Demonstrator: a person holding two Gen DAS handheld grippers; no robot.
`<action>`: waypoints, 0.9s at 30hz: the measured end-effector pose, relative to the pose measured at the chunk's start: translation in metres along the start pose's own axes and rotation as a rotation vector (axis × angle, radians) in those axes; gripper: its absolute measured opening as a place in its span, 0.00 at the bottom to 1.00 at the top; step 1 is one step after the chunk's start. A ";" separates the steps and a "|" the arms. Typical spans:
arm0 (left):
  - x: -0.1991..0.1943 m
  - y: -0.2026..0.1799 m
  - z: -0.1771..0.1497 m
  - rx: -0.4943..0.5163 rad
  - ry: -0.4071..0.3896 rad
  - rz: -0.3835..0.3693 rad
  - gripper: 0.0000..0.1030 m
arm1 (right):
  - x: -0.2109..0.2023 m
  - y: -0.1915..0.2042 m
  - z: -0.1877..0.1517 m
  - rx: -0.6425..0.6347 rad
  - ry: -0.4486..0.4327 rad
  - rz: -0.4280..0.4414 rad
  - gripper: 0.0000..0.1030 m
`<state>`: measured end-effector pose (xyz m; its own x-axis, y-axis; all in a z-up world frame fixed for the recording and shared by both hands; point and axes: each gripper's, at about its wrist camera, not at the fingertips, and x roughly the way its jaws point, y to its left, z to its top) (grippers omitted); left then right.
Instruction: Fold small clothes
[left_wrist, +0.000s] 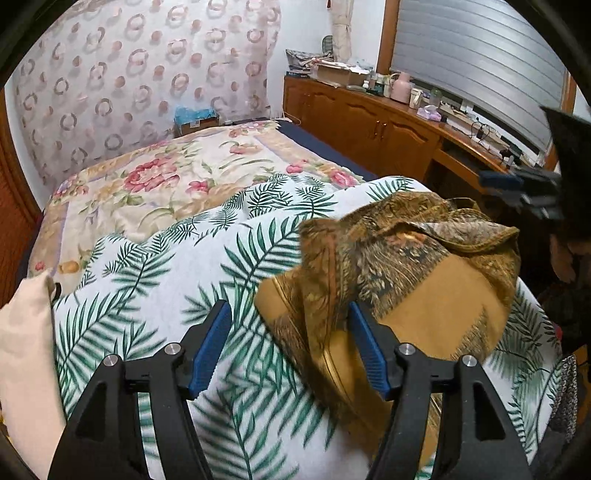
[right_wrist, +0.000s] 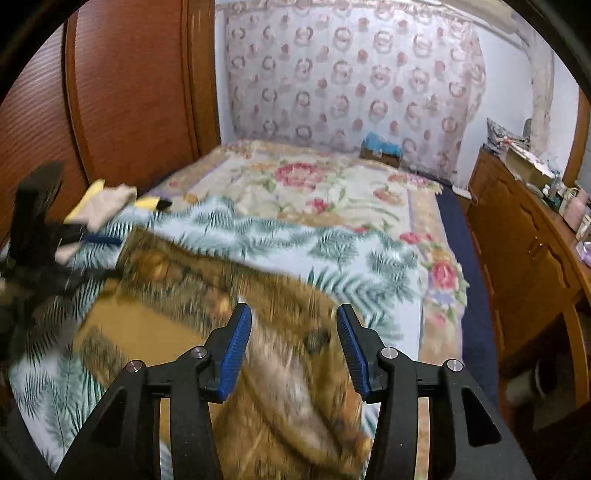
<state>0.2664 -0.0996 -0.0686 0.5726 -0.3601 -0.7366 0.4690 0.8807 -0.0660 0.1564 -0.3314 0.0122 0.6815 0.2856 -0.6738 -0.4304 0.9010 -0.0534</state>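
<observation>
Mustard-and-brown patterned garment (left_wrist: 424, 266) on a white, green-fern-printed sheet (left_wrist: 177, 280); cream blanket (left_wrist: 177, 184) with pink flowers.

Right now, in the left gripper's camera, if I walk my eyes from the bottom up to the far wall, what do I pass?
Left gripper, standing open → brown patterned garment → white leaf-print sheet → flowery bedspread → cardboard box with blue stuff → curtain with rings and dots.

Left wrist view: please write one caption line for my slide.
Open left tongs above a brown patterned garment lying rumpled on a palm-leaf sheet, with the floral bedspread behind.
</observation>
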 end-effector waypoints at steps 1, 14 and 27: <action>0.004 0.000 0.001 0.000 0.003 0.008 0.65 | -0.001 0.003 -0.005 -0.005 0.013 -0.001 0.48; 0.032 0.016 -0.003 -0.044 0.066 0.033 0.65 | -0.012 0.024 -0.022 -0.057 0.135 -0.008 0.48; 0.028 0.015 0.002 -0.051 0.035 0.027 0.65 | -0.017 -0.026 -0.006 0.141 0.000 -0.040 0.06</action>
<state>0.2912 -0.0973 -0.0886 0.5604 -0.3258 -0.7615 0.4186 0.9047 -0.0791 0.1528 -0.3613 0.0204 0.6963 0.2485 -0.6734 -0.3152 0.9487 0.0242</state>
